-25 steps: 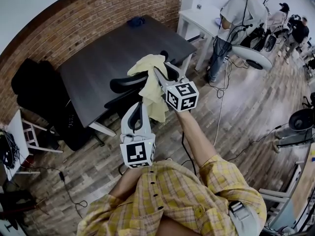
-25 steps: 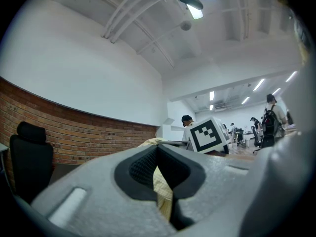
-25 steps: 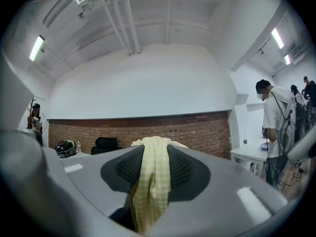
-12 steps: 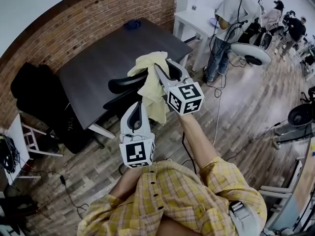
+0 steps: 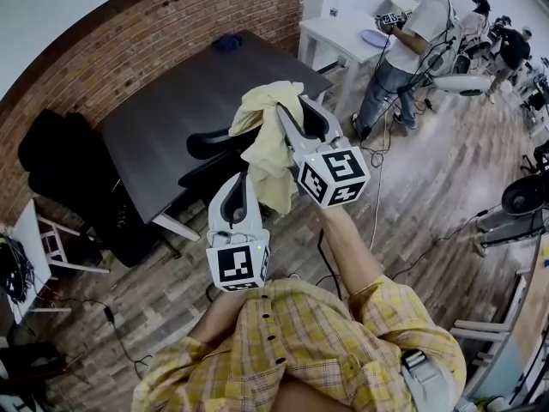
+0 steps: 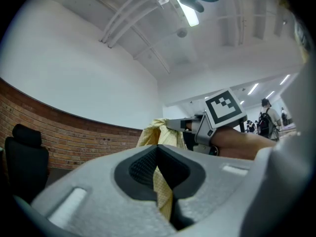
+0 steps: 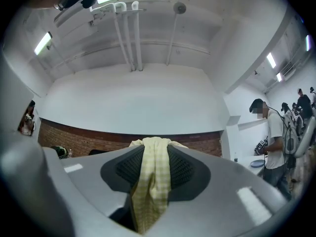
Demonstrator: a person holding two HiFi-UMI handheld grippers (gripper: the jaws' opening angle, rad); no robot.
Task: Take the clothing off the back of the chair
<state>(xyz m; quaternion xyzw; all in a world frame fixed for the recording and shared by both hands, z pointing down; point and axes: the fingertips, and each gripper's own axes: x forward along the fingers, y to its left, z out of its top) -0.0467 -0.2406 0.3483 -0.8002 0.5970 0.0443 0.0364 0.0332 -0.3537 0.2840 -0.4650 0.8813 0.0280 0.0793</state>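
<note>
A pale yellow checked garment [image 5: 268, 148] hangs bunched over the black office chair [image 5: 208, 142], which is pushed against the dark table [image 5: 163, 101]. My right gripper [image 5: 284, 110] is shut on the garment's top and holds it above the chair back. In the right gripper view the cloth [image 7: 150, 181] runs down between the pads. My left gripper [image 5: 243, 184] sits lower, shut on a hanging edge. In the left gripper view a thin fold of cloth [image 6: 163, 194] is pinched between the jaws, with the right gripper [image 6: 183, 125] ahead. Whether the cloth still touches the chair is hidden.
A brick wall [image 5: 129, 37] runs behind the table. Black bags [image 5: 64, 157] stand at the left beside a white stool [image 5: 56, 239]. A white desk [image 5: 347, 33] and several people [image 5: 403, 41] are at the back right. Cables [image 5: 382, 187] trail over the wooden floor.
My right gripper has risen and moved forward, lifting the top of the garment up from the chair back. The left gripper has risen slightly with its edge of cloth.
</note>
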